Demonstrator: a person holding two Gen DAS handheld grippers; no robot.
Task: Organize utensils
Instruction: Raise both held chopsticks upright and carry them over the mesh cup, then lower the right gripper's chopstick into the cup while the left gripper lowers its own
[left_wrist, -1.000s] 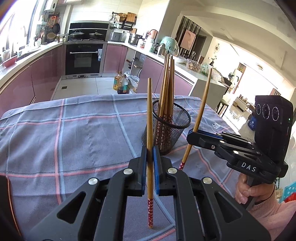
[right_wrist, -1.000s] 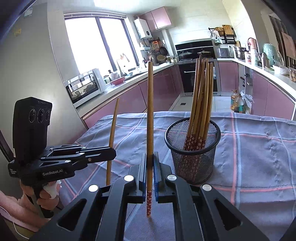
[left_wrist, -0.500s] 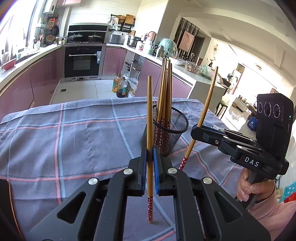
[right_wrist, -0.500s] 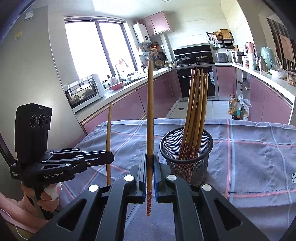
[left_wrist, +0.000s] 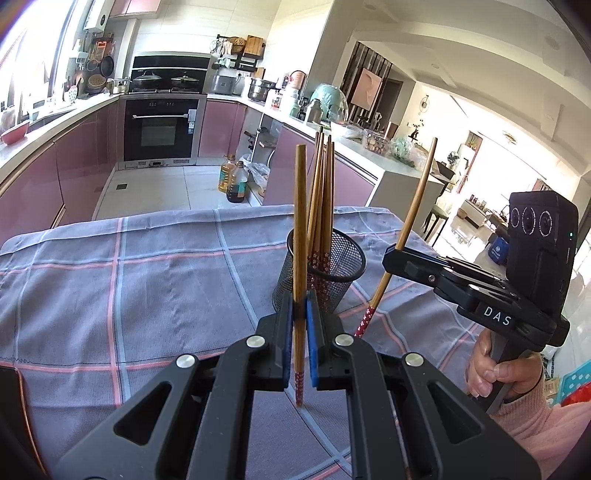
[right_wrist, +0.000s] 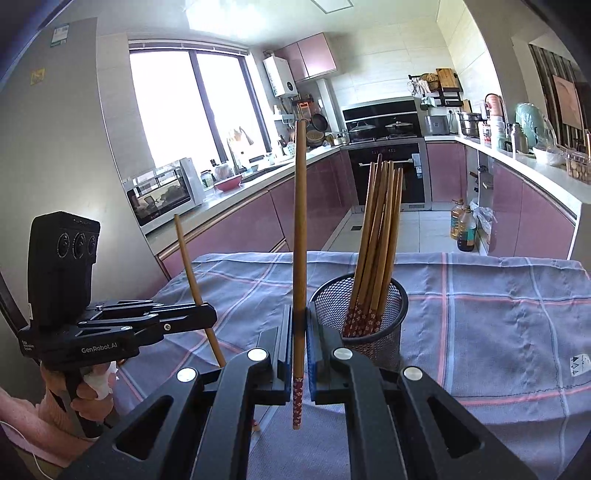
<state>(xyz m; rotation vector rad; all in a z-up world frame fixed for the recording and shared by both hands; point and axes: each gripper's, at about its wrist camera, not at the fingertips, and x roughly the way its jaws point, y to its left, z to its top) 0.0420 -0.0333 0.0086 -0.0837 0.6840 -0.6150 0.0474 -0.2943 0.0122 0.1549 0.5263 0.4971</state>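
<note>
Chopstick (left_wrist: 300, 258) partly behind tongs (left_wrist: 300, 332)

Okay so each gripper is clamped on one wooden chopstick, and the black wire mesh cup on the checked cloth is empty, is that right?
Not quite: the black wire mesh cup is not empty; the right wrist view shows a bundle of wooden chopsticks standing in it. The rest holds: the left gripper and the right gripper each clamp one chopstick.
</note>
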